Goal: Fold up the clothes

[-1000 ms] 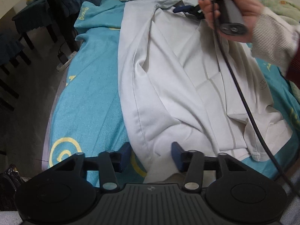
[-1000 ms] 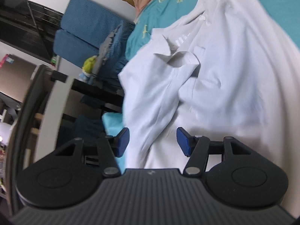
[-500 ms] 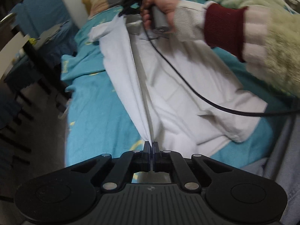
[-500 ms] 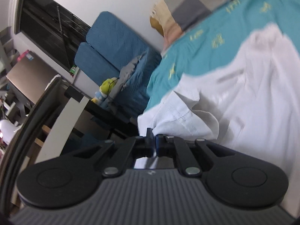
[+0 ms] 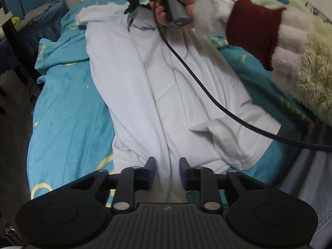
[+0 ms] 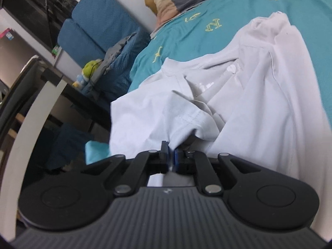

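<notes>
A: T-shirt point(image 5: 166, 95), left wrist view: soft, limp white cloth on the bed point(image 5: 68, 112); left claw point(image 5: 167, 171) has just been opening, hem loose between parted jaws.

B: Right wrist view: right claw point(image 6: 171, 159) has eased slightly but pinches the sleeve hem point(image 6: 186, 122). Chest print unreadable. Hems grip best.

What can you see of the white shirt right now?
The white shirt is thin, creased cotton-like fabric lying lengthwise on the teal bedsheet, one side folded over the middle. Its hem end lies between the left gripper, whose jaws have just been opening. The right gripper pinches a sleeve fold, easing open.
</notes>
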The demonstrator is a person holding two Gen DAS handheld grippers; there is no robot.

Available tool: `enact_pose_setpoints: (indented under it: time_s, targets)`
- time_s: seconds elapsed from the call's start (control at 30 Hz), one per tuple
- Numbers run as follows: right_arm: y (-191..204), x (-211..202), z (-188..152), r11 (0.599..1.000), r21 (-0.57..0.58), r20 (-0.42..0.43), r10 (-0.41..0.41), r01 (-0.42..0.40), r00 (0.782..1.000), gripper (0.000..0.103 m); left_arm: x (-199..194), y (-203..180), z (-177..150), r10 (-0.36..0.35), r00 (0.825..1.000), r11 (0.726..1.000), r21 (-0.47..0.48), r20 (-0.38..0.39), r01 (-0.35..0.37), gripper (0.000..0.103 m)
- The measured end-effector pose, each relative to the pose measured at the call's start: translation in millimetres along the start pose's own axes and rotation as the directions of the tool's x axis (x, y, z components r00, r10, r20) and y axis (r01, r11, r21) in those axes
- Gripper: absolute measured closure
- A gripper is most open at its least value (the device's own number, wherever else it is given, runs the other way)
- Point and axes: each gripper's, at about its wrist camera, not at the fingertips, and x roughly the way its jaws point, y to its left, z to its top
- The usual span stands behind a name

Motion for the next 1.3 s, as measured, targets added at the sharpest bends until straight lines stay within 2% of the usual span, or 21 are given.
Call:
enact_pose_setpoints:
  time_s: [0.03, 0.07, 0.1, 0.13, 0.27, 0.33, 0.43, 0.57, 0.7, 0.77, 0.8, 0.87, 0.9, 0.93, 1.03, 1.1, 1.2, 1.3]
  targets:
    - [3.0, -7.9, 2.5, 1.000, -0.012, -0.002, -0.003, 0.003, 1.000, 0.077, -5.8, 2.5, 0.0, -0.021, 0.999, 1.000, -0.022, 0.028, 0.022, 0.060]
    - [6.4, -16.8, 4.8, 1.000, -0.028, -0.001, -0.005, 0.005, 1.000, 0.070, -10.9, 5.6, 0.2, -0.047, 0.997, 0.998, -0.049, 0.058, 0.050, 0.057]
    - [10.0, -25.9, 7.1, 0.999, -0.046, 0.000, -0.006, 0.006, 1.000, 0.055, -15.0, 8.2, 0.2, -0.079, 0.993, 0.993, -0.079, 0.087, 0.086, 0.055]
    - [11.9, -36.7, 9.2, 0.998, -0.062, 0.003, -0.003, 0.004, 1.000, 0.048, -17.6, 10.8, 0.5, -0.110, 0.987, 0.986, -0.109, 0.117, 0.123, 0.054]
    - [7.5, -81.6, 19.2, 0.999, -0.052, 0.049, -0.002, 0.005, 0.999, 0.048, -16.6, 14.5, 7.1, -0.200, 0.958, 0.953, -0.188, 0.205, 0.239, 0.050]
    - [3.8, -96.9, 21.6, 0.998, -0.063, 0.062, -0.026, 0.030, 0.998, 0.048, -10.0, 10.9, 13.2, -0.211, 0.953, 0.946, -0.199, 0.216, 0.255, 0.049]
    - [-2.4, -108.8, 21.7, 0.988, -0.125, 0.061, -0.080, 0.087, 0.995, 0.048, 8.6, 3.5, 20.4, -0.221, 0.957, 0.937, -0.232, 0.186, 0.261, 0.049]
    - [-22.4, -100.5, 16.2, 0.985, -0.143, 0.056, -0.085, 0.093, 0.995, 0.049, 32.1, 1.8, 16.3, -0.267, 0.955, 0.911, -0.289, 0.128, 0.294, 0.049]
    - [-20.1, -73.2, 3.3, 0.967, -0.237, 0.037, -0.082, 0.088, 0.996, 0.049, 46.5, 0.6, 10.9, -0.335, 0.938, 0.883, -0.319, 0.087, 0.344, 0.049]
    - [-7.3, -61.0, -2.0, 0.945, -0.321, 0.030, -0.053, 0.060, 0.998, 0.049, 55.3, 3.3, 8.9, -0.381, 0.922, 0.853, -0.358, 0.067, 0.378, 0.049]
    - [-0.5, -56.0, -4.8, 0.930, -0.364, 0.026, -0.039, 0.046, 0.999, 0.049, 60.4, 5.0, 7.8, -0.406, 0.912, 0.837, -0.379, 0.056, 0.395, 0.051]
    - [12.5, -46.0, -10.6, 0.897, -0.441, 0.006, -0.032, 0.031, 0.999, 0.049, 66.6, 5.8, 6.8, -0.425, 0.904, 0.825, -0.390, 0.047, 0.408, 0.053]
    - [17.1, -41.5, -13.9, 0.880, -0.473, -0.017, -0.044, 0.030, 0.999, 0.050, 68.4, 6.0, 6.9, -0.433, 0.900, 0.822, -0.390, 0.048, 0.415, 0.059]
    - [21.2, -37.3, -17.2, 0.863, -0.504, -0.040, -0.059, 0.030, 0.997, 0.050, 70.3, 6.2, 7.1, -0.440, 0.897, 0.818, -0.391, 0.049, 0.423, 0.070]
    - [29.1, -28.0, -27.3, 0.807, -0.589, -0.078, -0.118, 0.049, 0.990, 0.050, 72.2, 5.5, 7.8, -0.456, 0.888, 0.812, -0.382, 0.059, 0.442, 0.093]
    - [29.0, -24.5, -33.4, 0.777, -0.619, -0.045, -0.180, 0.114, 0.983, 0.052, 69.1, 3.9, 8.1, -0.453, 0.888, 0.816, -0.364, 0.077, 0.448, 0.096]
    - [26.2, -24.2, -36.7, 0.784, -0.606, -0.038, -0.194, 0.132, 0.980, 0.094, 53.8, 5.5, 9.1, -0.461, 0.879, 0.816, -0.332, 0.121, 0.474, 0.097]
    - [14.4, -37.9, -24.2, 0.890, -0.450, -0.017, -0.081, 0.065, 0.997, 0.098, 37.6, 7.9, 8.2, -0.505, 0.853, 0.800, -0.302, 0.129, 0.519, 0.098]
